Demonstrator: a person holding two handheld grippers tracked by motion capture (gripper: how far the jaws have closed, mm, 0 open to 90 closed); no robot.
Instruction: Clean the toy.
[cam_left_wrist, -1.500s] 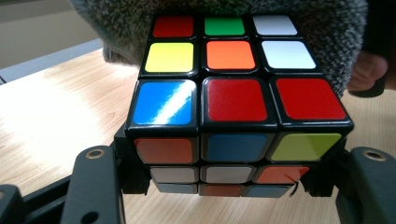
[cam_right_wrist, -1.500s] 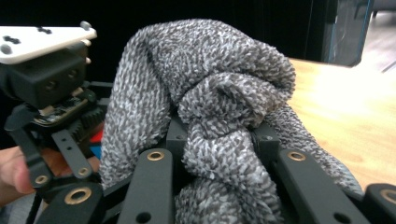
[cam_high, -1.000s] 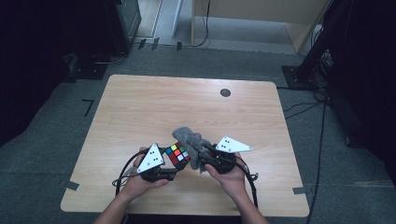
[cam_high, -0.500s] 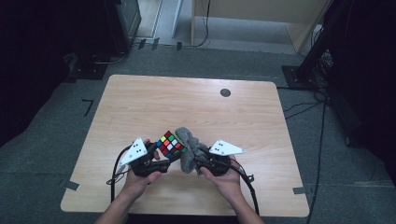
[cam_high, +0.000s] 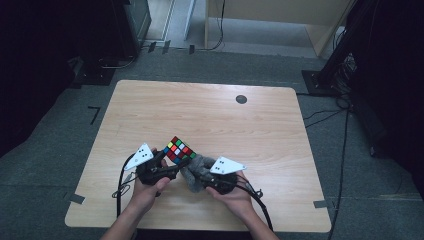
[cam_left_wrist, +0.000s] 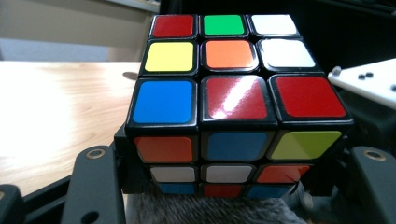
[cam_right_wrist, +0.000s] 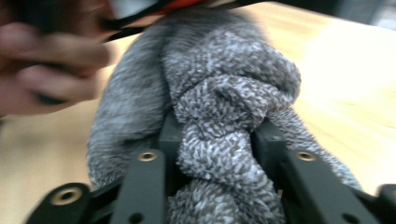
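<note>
A scrambled puzzle cube (cam_high: 178, 149) (cam_left_wrist: 233, 107) with coloured stickers is held just above the wooden table (cam_high: 210, 115), and my left gripper (cam_high: 170, 167) (cam_left_wrist: 233, 182) is shut on its lower layers. Directly under and right of the cube is a grey fuzzy cloth (cam_high: 196, 169) (cam_right_wrist: 219, 107). My right gripper (cam_high: 200, 182) (cam_right_wrist: 217, 140) is shut on a bunched fold of that cloth, which touches the cube's underside. A person's hands hold both grippers near the table's front edge.
A small dark round hole (cam_high: 241, 99) sits near the table's far edge. Dark equipment stands (cam_high: 345, 55) and cables lie on the grey floor around the table. A light wooden cabinet (cam_high: 280, 20) stands beyond it.
Both hands have shifted slightly left. The cube has tilted up and risen above the cloth, and the cloth has come in closer beneath it.
</note>
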